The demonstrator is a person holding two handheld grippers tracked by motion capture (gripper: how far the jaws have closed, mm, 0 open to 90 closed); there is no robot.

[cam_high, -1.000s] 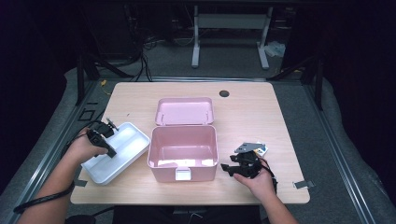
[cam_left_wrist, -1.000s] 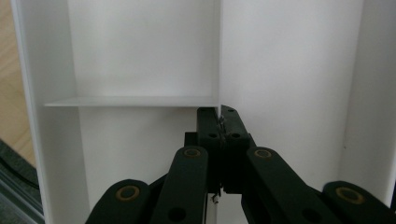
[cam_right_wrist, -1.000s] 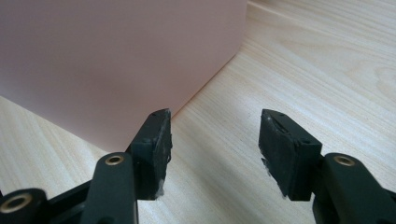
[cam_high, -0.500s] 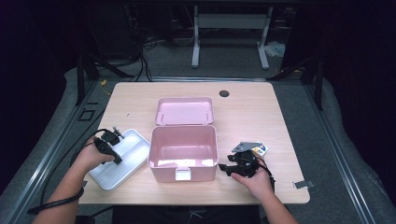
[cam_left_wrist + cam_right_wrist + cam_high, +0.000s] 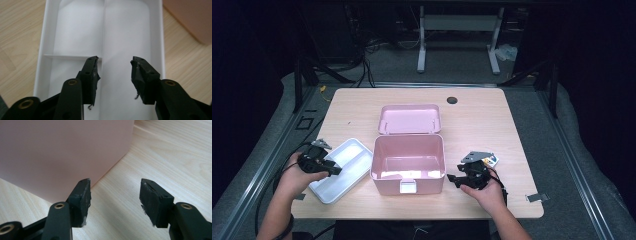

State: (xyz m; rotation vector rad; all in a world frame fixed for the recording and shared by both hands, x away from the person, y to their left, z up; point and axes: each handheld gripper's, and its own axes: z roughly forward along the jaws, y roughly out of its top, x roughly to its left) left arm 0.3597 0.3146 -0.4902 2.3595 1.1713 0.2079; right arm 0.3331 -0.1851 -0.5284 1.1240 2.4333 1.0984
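- The white tray looks like thin, hard plastic. I think it is light and stiff, and its smooth walls may be slippery.
- It has a low rim all around and thin walls inside that split it into parts. The rim is the best place to pinch it, since the flat floor gives nothing to hold.
- The left tongs are spread apart, and they have just been opening. Nothing sits between them.
- The tray lies right under and in front of the left tongs. One little inside wall of the tray is just past the left tip, and the tray's side rim runs just outside the other tip.
- In the high view, the left tongs hang over the tray's near edge.
- The pink box stands open on the tabletop, just past the tray, with its lid tipped back behind it. It is bigger and looks heavier than the tray, with stiff walls.
- The right tongs are spread apart too, with only bare tabletop between them. The pink box's wall stands close in front of them, just beside one tip, not touching.
- In the high view, the right tongs sit low by the box's right side.
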